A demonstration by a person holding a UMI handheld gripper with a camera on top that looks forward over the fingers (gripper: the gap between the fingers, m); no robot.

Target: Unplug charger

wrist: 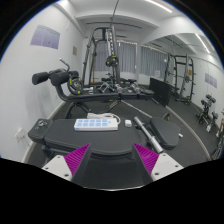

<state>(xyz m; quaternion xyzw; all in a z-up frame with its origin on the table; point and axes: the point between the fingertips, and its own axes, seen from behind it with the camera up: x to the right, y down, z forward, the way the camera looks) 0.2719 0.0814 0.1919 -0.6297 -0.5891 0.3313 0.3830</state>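
Observation:
A white power strip (95, 123) lies flat on the dark table (110, 140), beyond my fingers and slightly left of centre. A small white charger block (128, 122) sits at its right end, with a thin cable trailing off to the right. My gripper (112, 160) is held back from the strip. Its two magenta pads (76, 158) stand wide apart with only bare table between them, so it is open and touches nothing.
A black padded block (45, 131) lies left of the strip and a dark elongated object (152, 131) lies to its right. Behind the table stand a weight rack (110, 60), an exercise machine (55, 78), a black screen (160, 92) and more gym gear (205, 108).

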